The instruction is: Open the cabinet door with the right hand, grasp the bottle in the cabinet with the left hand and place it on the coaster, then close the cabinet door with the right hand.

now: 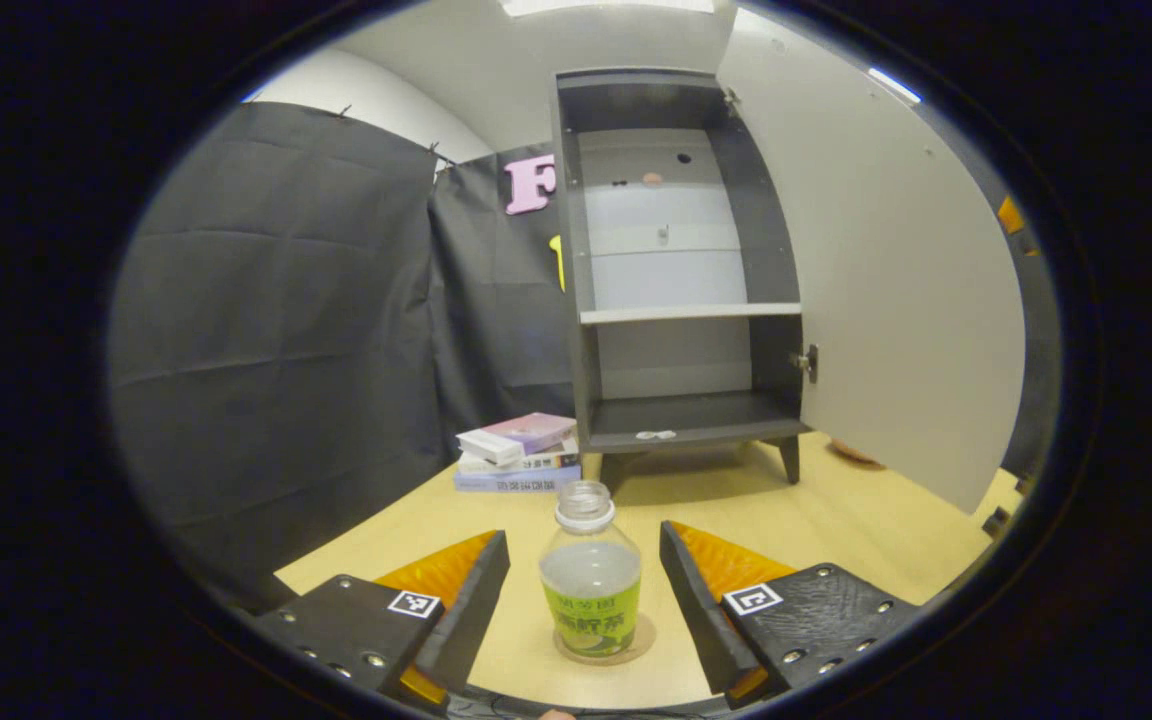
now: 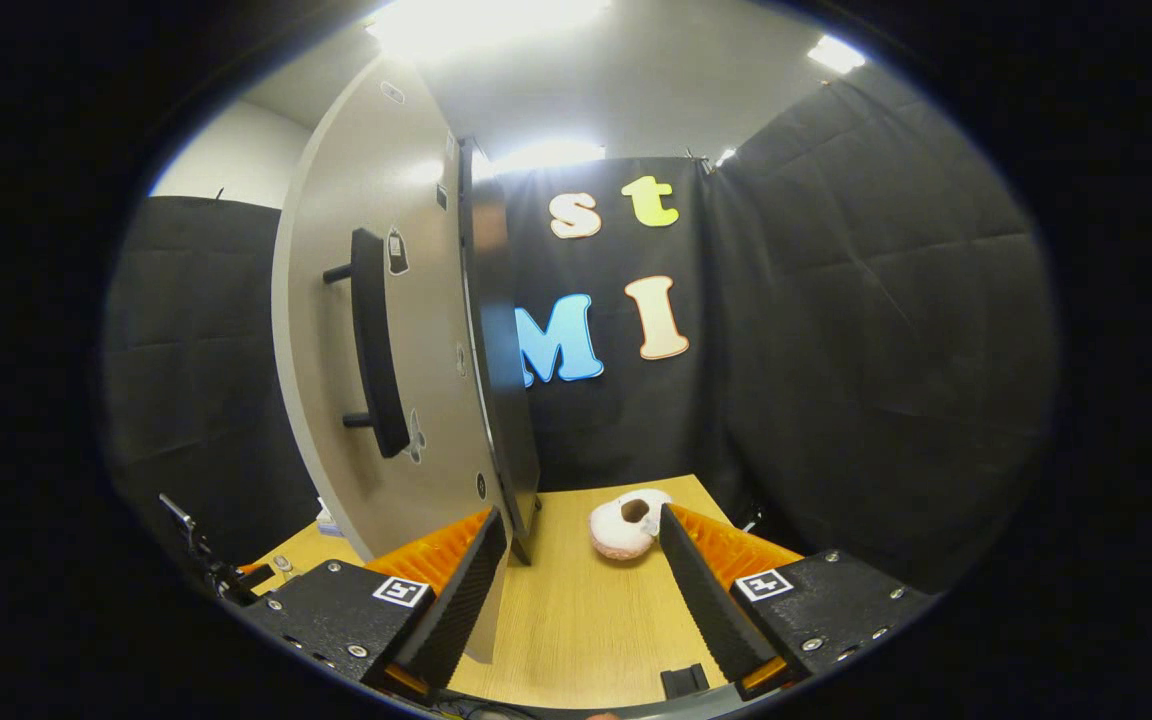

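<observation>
The bottle [image 1: 590,585] is standing on the coaster [image 1: 641,640] near the desk's front edge, so the left gripper [image 1: 584,590] is gaping, touching nothing. The right gripper [image 2: 584,590] is spread open beside the cabinet door [image 2: 386,330] edge, placed for closing it.

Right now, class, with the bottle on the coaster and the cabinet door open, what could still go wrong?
1. The left claw is open around the bottle; pulling back crookedly might tip it off the coaster.
2. The right claw sits at the edge of the door; a hard push could slam it and shake the cabinet.
</observation>
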{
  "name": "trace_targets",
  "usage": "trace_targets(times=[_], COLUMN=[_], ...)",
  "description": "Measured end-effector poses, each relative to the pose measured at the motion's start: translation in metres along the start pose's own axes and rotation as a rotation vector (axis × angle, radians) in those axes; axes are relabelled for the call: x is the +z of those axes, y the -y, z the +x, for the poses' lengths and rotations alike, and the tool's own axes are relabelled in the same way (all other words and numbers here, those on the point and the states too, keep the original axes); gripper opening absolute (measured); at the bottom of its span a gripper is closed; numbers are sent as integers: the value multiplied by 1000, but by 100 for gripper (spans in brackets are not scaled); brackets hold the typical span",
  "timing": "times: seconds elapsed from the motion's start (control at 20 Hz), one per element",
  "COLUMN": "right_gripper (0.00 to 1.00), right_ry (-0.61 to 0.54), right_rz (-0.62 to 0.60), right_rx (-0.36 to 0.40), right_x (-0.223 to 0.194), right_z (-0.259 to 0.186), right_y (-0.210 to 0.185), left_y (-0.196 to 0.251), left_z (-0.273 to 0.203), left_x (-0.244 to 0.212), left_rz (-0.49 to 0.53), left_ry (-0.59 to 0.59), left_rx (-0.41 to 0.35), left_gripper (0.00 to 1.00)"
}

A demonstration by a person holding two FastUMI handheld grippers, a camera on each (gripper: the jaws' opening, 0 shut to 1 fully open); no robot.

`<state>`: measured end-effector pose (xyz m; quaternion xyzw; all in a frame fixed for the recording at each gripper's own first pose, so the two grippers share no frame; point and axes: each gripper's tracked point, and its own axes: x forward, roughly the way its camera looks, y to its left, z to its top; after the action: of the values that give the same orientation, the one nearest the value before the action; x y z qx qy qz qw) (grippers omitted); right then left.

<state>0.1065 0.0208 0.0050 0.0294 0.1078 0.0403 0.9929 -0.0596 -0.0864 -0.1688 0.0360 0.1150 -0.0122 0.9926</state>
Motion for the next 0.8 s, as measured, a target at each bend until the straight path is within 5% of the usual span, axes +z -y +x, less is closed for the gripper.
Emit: trace_targets(times=[0.1, 0.25, 0.3, 0.5, 0.8], right_gripper=[95, 95, 95, 91, 95], right_ry=[29, 72, 80, 93, 104], right_rz=[10, 6, 0, 7, 30], right_rx=[13, 9, -1, -52, -88], right_x=[15, 38, 43, 58, 64], right_z=[5, 7, 8, 13, 12], right_y=[-7, -16, -17, -25, -54], left_y=[-5, -17, -23, -58, -109], left_z=[-15, -31, -35, -47, -39], left_x=[23, 55, 68, 114, 135], left_rz=[-9, -18, -22, 0, -24], left_ry=[15, 31, 42, 100, 134], left_rx=[5, 18, 18, 44, 36], left_gripper=[92, 82, 91, 91, 87])
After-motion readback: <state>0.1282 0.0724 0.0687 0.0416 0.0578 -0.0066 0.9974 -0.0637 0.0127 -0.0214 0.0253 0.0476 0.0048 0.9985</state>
